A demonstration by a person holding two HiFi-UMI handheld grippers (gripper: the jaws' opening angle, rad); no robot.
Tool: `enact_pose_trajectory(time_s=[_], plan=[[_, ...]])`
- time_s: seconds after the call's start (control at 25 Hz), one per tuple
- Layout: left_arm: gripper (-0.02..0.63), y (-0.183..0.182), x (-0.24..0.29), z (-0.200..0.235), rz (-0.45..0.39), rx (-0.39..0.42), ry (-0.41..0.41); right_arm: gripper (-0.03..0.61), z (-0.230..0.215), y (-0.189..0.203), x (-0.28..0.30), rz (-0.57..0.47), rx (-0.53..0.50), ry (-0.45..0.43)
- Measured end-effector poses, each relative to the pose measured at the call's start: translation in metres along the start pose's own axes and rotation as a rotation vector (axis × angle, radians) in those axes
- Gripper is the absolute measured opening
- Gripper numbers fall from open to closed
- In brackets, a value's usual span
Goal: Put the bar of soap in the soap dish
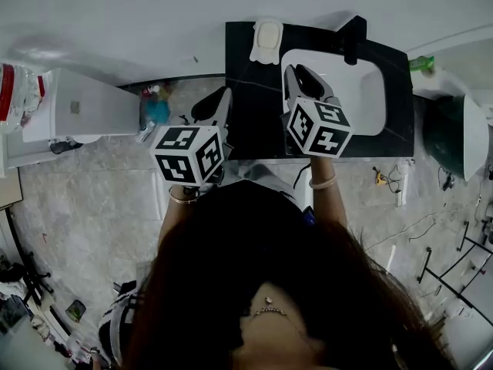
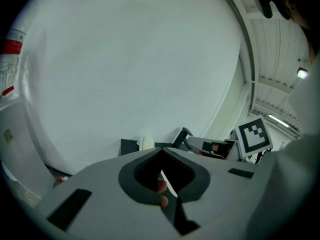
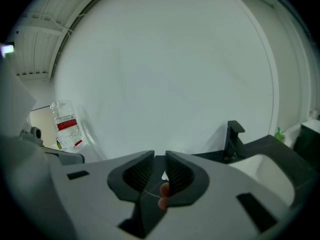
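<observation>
Grey left gripper (image 2: 162, 153): jaws together, nothing between | grey right gripper (image 3: 160, 156): jaws a narrow slit apart, empty, above black countertop (image 1: 254, 114) | white rectangular basin (image 1: 362, 99) beyond, black faucet (image 1: 350, 37) behind | pale rounded bar of soap (image 1: 267, 34) lying in white soap dish (image 1: 266, 58), countertop's far left corner

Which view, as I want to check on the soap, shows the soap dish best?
The head view: the soap dish lies unobstructed at the dark counter's far left corner. The left gripper view shows only a small pale shape; the right gripper view misses it.
</observation>
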State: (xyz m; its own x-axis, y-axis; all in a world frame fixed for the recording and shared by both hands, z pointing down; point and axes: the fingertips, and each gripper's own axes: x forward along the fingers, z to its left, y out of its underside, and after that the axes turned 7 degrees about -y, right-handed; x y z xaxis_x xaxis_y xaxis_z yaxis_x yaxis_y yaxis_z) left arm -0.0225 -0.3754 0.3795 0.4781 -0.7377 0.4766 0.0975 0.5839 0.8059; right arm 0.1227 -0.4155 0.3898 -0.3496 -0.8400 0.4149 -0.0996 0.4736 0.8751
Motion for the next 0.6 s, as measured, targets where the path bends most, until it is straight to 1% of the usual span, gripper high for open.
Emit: enact_pose_trajectory(time_s=[0.16, 0.28, 0.48, 0.6], plan=[[-0.003, 0.006, -0.005, -0.018, -0.006, 0.025, 0.007, 0.058, 0.009, 0.008, -0.036, 0.003, -0.028, -0.008], [-0.003, 0.009, -0.008, -0.031, -0.013, 0.049, 0.007, 0.039, 0.013, 0.016, -0.054, 0.025, -0.055, -0.005], [-0.003, 0.012, -0.014, -0.043, -0.028, 0.112, -0.03, 0.018, 0.017, 0.028, -0.071, 0.063, -0.057, -0.021], [-0.003, 0.015, -0.017, -0.047, -0.028, 0.123, -0.036, 0.017, 0.02, 0.035, -0.075, 0.086, -0.048, -0.03]])
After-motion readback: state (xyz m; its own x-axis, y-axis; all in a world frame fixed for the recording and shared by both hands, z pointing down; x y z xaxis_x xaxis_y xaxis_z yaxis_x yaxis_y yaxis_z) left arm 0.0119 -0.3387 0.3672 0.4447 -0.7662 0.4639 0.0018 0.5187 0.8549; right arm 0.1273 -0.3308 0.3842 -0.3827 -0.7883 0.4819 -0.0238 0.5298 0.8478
